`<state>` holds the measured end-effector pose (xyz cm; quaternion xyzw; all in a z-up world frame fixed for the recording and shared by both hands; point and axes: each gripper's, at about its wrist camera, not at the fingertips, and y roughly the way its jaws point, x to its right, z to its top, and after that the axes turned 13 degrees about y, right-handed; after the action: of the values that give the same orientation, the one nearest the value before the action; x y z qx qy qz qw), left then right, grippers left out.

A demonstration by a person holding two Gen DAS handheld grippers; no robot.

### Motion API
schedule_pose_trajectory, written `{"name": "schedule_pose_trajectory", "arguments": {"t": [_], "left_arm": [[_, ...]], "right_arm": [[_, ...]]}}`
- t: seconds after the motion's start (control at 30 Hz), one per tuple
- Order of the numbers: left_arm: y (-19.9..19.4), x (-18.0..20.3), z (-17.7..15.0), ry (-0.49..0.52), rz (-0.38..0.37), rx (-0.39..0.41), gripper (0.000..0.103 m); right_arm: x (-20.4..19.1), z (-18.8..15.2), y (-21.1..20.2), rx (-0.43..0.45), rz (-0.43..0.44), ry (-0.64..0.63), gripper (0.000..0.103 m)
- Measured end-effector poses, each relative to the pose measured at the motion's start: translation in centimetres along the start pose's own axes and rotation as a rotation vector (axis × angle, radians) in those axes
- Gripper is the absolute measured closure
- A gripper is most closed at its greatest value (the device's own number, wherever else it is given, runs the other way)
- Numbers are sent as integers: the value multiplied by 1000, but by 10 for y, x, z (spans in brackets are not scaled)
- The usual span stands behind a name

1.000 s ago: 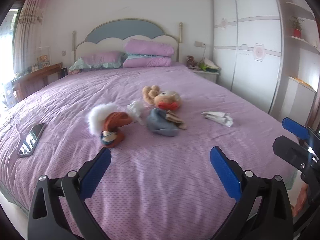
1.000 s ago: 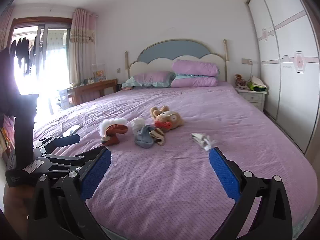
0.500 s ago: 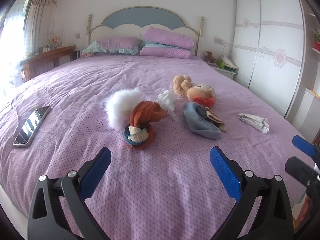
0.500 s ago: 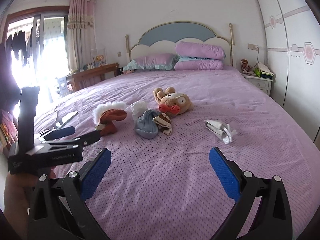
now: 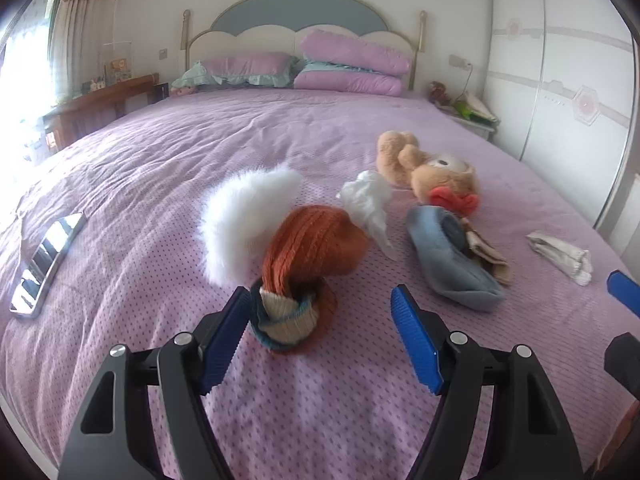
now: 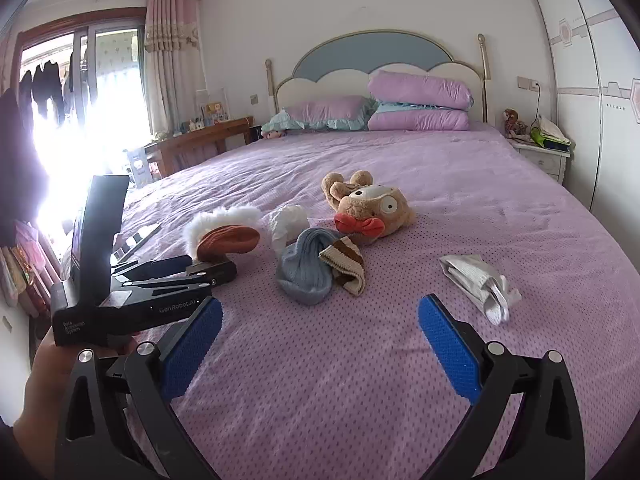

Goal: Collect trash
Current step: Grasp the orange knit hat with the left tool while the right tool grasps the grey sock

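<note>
A crumpled white tissue (image 5: 370, 200) lies on the purple bed between an orange knit sock bundle (image 5: 308, 256) with white fluff (image 5: 248, 216) and a plush toy (image 5: 436, 180). A second crumpled white wrapper (image 5: 560, 254) lies to the right; it also shows in the right wrist view (image 6: 478, 282). My left gripper (image 5: 320, 336) is open, its fingers either side of the sock bundle's near end. My right gripper (image 6: 320, 348) is open and empty over bare bedspread. The tissue shows in the right wrist view (image 6: 288, 222) too.
A grey-blue sock (image 5: 452, 264) and a brown striped sock (image 6: 344, 266) lie beside the plush toy (image 6: 372, 208). A phone (image 5: 46, 256) lies at the bed's left edge. Pillows (image 5: 352, 60), a nightstand (image 6: 544, 156) and wardrobe (image 5: 568, 80) stand behind.
My left gripper has moved forward to the orange sock bundle and its fingers have narrowed. My right gripper has moved a little closer to the items.
</note>
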<state>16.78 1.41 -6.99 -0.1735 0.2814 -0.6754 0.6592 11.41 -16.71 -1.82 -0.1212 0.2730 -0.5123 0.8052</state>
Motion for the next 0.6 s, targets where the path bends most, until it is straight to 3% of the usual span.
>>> {"name": "schedule_pose_trajectory", "arguments": {"t": [0.1,0.17,0.23,0.27,0.4,0.6], "left_arm": [[3,1,3,4,4,-5,32],[6,0,3,4,4,-14,47],[8,-2,3,18,21,-23,71],[9,-4,3,18,13,-24,75],[5,-11,-1,6,-30,-11,81],[-9,-17,-7,-4,-52,7,81]], "right_arm": [[-2,5,10,-11,-5,-12,8],[-3,8,19,-28,-17,-23,8],[-4,10,25,-37,-25,-27,8],[-5,11,28,-46,-26,-28,8],[-4,11,39,-81,-28,-14,8],[-8,17,54,-123,-44,-16,8]]}}
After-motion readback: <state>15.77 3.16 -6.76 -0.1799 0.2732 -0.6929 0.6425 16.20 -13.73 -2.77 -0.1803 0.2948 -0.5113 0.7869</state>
